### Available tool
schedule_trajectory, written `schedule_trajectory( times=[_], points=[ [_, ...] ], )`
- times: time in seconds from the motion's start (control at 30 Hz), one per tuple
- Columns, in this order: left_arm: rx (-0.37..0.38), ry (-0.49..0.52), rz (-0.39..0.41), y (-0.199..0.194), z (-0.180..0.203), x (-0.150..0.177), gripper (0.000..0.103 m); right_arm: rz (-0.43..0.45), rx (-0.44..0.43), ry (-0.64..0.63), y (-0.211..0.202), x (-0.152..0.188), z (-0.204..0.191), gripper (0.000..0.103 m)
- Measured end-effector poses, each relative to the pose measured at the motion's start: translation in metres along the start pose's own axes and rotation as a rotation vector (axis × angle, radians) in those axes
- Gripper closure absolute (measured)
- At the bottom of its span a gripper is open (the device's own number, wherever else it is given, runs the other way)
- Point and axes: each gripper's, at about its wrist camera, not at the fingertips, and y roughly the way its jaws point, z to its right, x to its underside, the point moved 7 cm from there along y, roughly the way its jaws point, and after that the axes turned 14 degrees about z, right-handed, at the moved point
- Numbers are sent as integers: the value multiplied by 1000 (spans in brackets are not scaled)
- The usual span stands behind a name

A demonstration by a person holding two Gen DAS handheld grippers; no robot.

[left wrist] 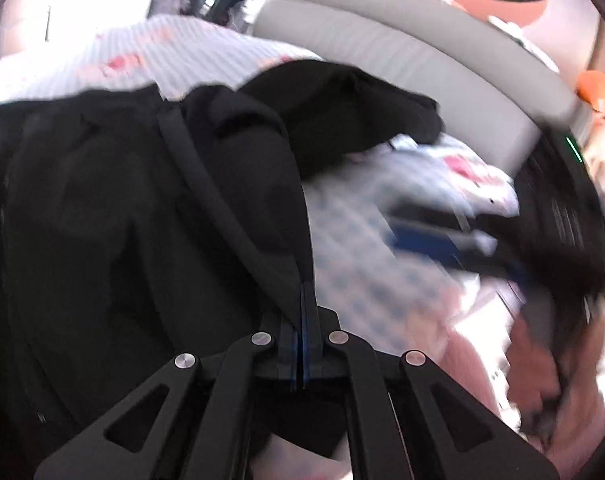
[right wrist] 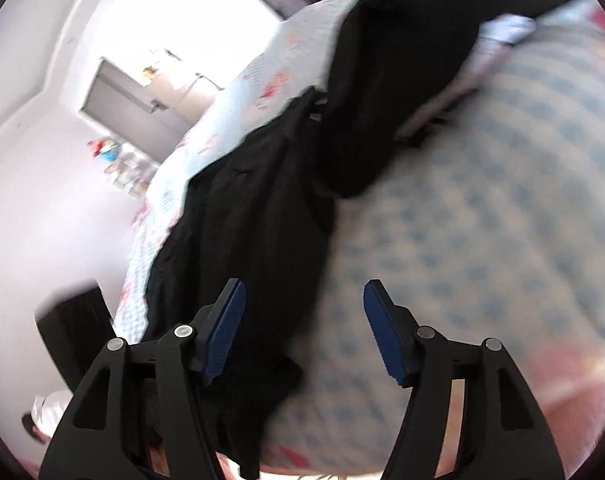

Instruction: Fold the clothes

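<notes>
In the left wrist view, the left gripper [left wrist: 302,300] at lower centre is clamped on an edge of the black fabric garment [left wrist: 122,200], which spreads up and left over the blue-checked quilted bedcover [left wrist: 350,240]; a grey padded headboard [left wrist: 422,68] curves across the upper right. In the right wrist view, the right gripper [right wrist: 304,328] stands with its jaws apart and nothing between its blue pads [right wrist: 226,332], and the garment [right wrist: 254,220] runs from beneath the left finger toward the upper right, with the bedcover [right wrist: 482,220] filling the right side.

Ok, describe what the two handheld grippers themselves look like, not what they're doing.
Both match. The left gripper and right gripper have matte black linkage arms with triangular cut-outs and round silver pivot pins. The right gripper's fingers carry ribbed dark blue pads; on the left only thin blue edges show. No cables or markings on them are visible.
</notes>
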Motion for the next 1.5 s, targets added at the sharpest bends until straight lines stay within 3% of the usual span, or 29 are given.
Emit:
schedule_trajectory(
  times=[0.07,0.13,0.17,0.33,0.37,0.4,0.47,0.53,0.6,0.67,0.7,0.77,0.9,0.97,1.0,1.03,1.07,1.13,1.2,1.27,1.33,1.4,1.43,1.47,1.5],
  points=[
    [0,21,-3,-11,-3,7,101,-17,-42,0,19,-1,-17,18],
    [-93,56,55,-31,-13,9,99,-56,-71,-44,48,-2,-34,16],
    [-95,27,67,-37,-19,10,99,-81,-80,-78,64,-2,-43,17],
    [-95,-111,72,-75,-46,20,99,-219,130,-370,133,18,-35,15],
    [-101,-122,72,-86,-51,24,99,-258,177,-399,144,27,-26,25],
    [-102,-128,78,-88,-52,27,98,-283,147,-350,150,34,-21,45],
    [-99,-161,77,-86,-57,29,95,-298,112,-273,154,36,-18,69],
    [-71,-214,82,-85,-61,20,94,-251,118,-283,144,29,-21,81],
    [-22,-282,111,-83,-64,3,87,-165,124,-332,124,18,-29,91],
    [36,-354,153,-78,-68,-21,44,-80,157,-338,97,7,-27,94],
    [44,-364,158,-69,-69,-33,41,-36,171,-329,83,2,-24,94],
    [54,-342,139,-47,-67,-48,40,19,166,-266,56,0,-19,94],
    [109,-359,-38,18,-50,-48,35,87,142,-222,15,8,-20,95],
    [83,-374,-108,48,-46,-44,36,102,130,-211,1,16,-22,95],
    [17,-349,-140,59,-47,-43,45,92,135,-197,-2,17,-19,95],
    [-50,-323,-172,69,-48,-42,90,83,141,-184,-5,19,-15,94],
    [-101,-295,-192,76,-47,-44,102,79,160,-190,-7,19,-11,94],
    [-63,-201,-120,68,-22,-63,103,85,191,-182,-14,16,-2,91],
    [18,-115,-60,55,15,-79,103,101,212,-158,-26,10,7,69],
    [159,-124,-67,44,54,-82,103,118,196,-125,-35,3,13,68],
    [315,-200,-114,28,84,-78,102,135,168,-131,-42,-1,20,69],
    [289,-198,-62,5,83,-73,99,105,197,-99,-39,3,33,68],
    [239,-176,-46,-1,74,-69,90,95,186,-75,-39,6,34,68],
    [173,-168,-42,-2,58,-64,69,96,155,-86,-37,6,28,66],
    [105,-173,-43,-1,41,-59,59,96,123,-98,-35,6,22,47]
  ],
)
